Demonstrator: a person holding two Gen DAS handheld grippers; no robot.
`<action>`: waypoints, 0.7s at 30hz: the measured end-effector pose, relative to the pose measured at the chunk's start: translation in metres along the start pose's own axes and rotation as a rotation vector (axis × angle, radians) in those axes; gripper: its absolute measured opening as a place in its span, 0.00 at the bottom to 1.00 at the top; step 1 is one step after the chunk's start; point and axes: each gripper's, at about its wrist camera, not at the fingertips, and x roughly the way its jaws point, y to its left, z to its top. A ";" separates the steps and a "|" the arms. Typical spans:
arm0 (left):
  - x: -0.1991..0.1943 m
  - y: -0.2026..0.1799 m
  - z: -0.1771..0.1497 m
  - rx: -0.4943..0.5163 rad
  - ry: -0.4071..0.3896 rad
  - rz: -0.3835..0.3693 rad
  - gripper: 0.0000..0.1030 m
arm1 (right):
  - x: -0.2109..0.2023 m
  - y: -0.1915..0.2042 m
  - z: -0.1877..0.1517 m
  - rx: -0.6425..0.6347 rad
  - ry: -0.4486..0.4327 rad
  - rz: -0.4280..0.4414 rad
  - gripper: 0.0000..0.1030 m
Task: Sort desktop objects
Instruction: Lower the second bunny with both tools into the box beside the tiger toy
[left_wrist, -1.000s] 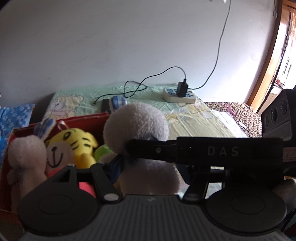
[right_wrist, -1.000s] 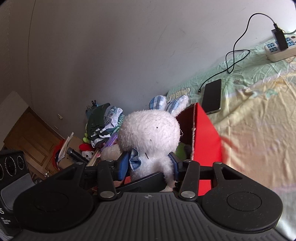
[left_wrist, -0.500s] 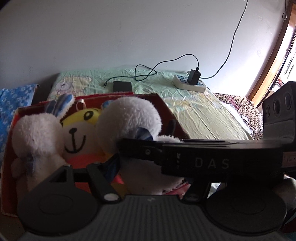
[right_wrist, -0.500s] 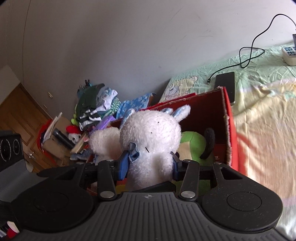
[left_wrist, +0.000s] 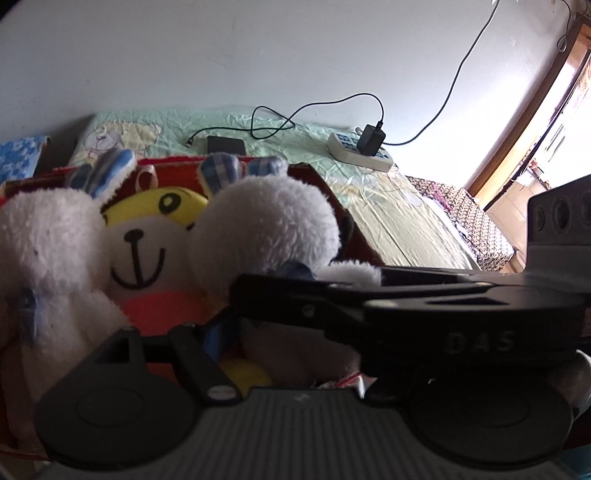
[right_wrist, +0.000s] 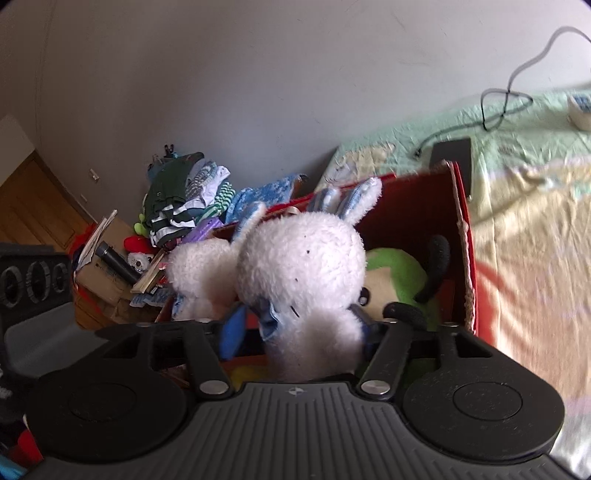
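A white plush bunny (right_wrist: 299, 266) with blue checked ears hangs upright inside the red cardboard box (right_wrist: 406, 206). My right gripper (right_wrist: 299, 332) is shut on its body, a blue pad at each side. Seen from the left wrist, the bunny (left_wrist: 266, 225) sits between the fingers of my left gripper (left_wrist: 299, 347). That gripper's left pad (left_wrist: 218, 332) shows, but the right gripper's black frame (left_wrist: 424, 317) hides the other finger. A second white bunny (left_wrist: 48, 243), a yellow tiger (left_wrist: 147, 236) and a green plush (right_wrist: 395, 273) lie in the box.
The box (left_wrist: 173, 162) stands on a bed with a pale green sheet (left_wrist: 388, 206). Behind it lie a black phone (left_wrist: 226, 144), a cable and a white power strip (left_wrist: 360, 153). Piled clothes (right_wrist: 181, 199) and clutter lie on the floor beyond the box.
The held bunny has come down from above the box's right edge into the box, beside the tiger and the other bunny. Both grippers moved with it.
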 end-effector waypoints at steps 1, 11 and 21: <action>-0.001 0.001 0.000 -0.005 0.000 -0.005 0.76 | -0.001 0.001 0.001 -0.009 -0.010 -0.006 0.70; -0.026 0.012 -0.003 -0.076 -0.059 -0.036 0.75 | -0.026 -0.022 0.005 0.159 -0.109 0.024 0.46; -0.023 -0.003 -0.007 -0.044 -0.036 0.065 0.72 | -0.017 -0.031 -0.004 0.278 -0.065 0.074 0.37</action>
